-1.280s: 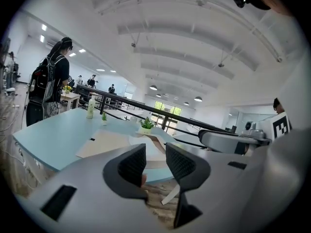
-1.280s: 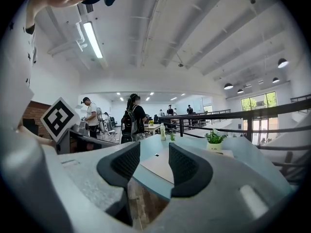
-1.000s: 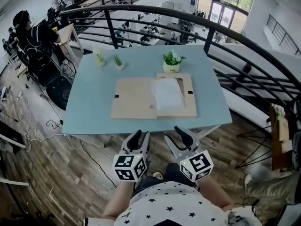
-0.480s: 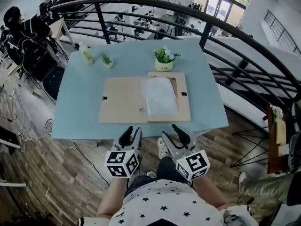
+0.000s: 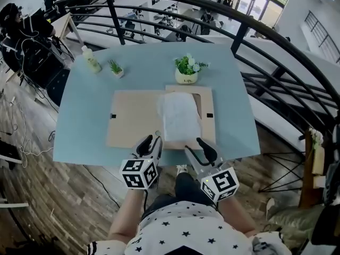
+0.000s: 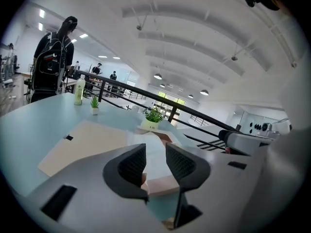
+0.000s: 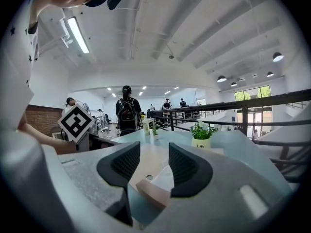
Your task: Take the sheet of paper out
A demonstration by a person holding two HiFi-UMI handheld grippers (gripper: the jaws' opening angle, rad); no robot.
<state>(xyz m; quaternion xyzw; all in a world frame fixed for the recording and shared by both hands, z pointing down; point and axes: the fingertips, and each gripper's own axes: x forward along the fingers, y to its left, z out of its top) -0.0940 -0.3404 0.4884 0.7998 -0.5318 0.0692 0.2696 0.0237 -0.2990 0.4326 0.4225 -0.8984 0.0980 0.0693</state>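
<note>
- Sheet of paper (image 5: 180, 117), white, lying flat in the framed right half of an open tan folder (image 5: 133, 125), its near edge close to the folder's near edge.
- Folder spread flat mid-way across a pale blue table (image 5: 85, 116).
- Left gripper (image 5: 151, 140) low over the folder's near edge, just left of the paper's near corner; jaws moderately apart, gripping nothing, paper and folder edge seen beyond the gap.
- Right gripper (image 5: 195, 145) by the near edge of the folder's right half; jaws likewise apart and empty, clear of the paper.
- Behind the folder, a potted plant (image 5: 187, 70); farther left, a small plant (image 5: 116, 69) and a bottle (image 5: 91, 60).
- Beyond the table, a dark curved railing (image 5: 255, 31).
</note>
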